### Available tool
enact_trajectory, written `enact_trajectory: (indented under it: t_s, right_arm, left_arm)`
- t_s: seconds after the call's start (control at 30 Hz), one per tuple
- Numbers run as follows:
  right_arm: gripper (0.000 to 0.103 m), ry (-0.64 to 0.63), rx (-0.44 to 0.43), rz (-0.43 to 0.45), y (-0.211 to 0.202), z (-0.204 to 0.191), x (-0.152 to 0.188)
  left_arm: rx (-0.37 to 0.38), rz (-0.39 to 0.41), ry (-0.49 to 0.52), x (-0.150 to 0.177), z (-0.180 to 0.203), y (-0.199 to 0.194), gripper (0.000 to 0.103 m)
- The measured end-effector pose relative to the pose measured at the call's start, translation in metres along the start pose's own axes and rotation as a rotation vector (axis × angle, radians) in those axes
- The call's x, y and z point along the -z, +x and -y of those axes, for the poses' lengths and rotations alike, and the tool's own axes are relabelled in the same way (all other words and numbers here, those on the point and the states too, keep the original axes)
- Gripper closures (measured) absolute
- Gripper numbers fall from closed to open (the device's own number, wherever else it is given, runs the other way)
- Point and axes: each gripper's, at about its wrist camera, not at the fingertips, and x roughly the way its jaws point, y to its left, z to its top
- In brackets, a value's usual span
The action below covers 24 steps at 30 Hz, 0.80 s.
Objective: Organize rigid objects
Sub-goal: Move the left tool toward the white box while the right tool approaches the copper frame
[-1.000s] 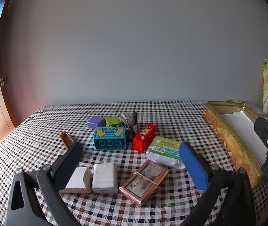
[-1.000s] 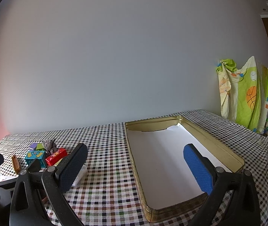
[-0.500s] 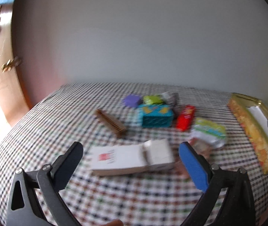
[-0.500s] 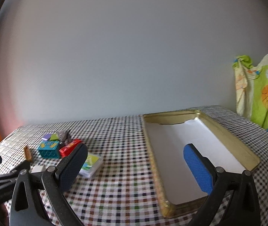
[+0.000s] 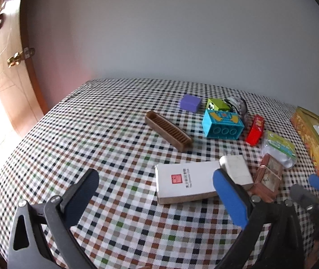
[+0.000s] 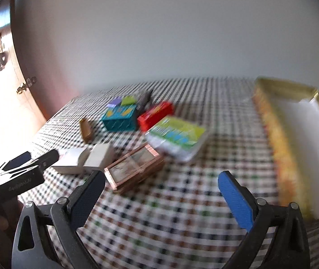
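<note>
Both grippers, left [image 5: 155,198] and right [image 6: 160,191], hover spread and empty over loose items, likely before filling the tin [image 6: 278,134].

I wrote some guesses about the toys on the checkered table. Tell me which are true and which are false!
1. The left gripper holds nothing, jaws open. True.
2. The purple cube sits inside the gold tin tray. False: it sits on the checkered tablecloth.
3. The red rectangular block lies beside the teal building brick. True.
4. The brown ridged bar stands upright. False: it lies flat.
5. The right gripper grips the white flat box. False: its jaws are open, empty.
</note>
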Motion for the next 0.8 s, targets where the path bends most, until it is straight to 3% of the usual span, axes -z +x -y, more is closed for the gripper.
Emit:
enact_trajectory:
  t_s: [0.17, 0.27, 0.37, 0.5, 0.6, 0.8]
  right_arm:
    - [0.009, -0.010, -0.019, -0.113, 0.027, -0.018, 0.005]
    - [0.009, 0.002, 0.072, -0.118, 0.039, -0.023, -0.005]
    - [0.009, -0.006, 0.101, -0.123, 0.051, -0.028, -0.013]
    - [0.009, -0.058, 0.112, -0.144, 0.052, -0.032, -0.016]
    - [0.018, -0.126, 0.124, -0.155, 0.052, -0.033, -0.013]
    - [0.018, -0.143, 0.108, -0.175, 0.040, -0.004, -0.012]
  left_arm:
    - [0.006, -0.001, 0.050, -0.003, -0.002, 0.002, 0.000]
    - [0.009, -0.005, 0.052, -0.004, -0.008, 0.000, 0.000]
    - [0.034, -0.014, 0.054, -0.004, -0.012, -0.002, 0.000]
    - [0.075, -0.031, 0.083, -0.003, -0.002, 0.000, 0.000]
    - [0.073, -0.045, 0.142, -0.004, 0.013, 0.006, 0.000]
    - [0.084, -0.098, 0.163, -0.004, 0.032, 0.025, 0.000]
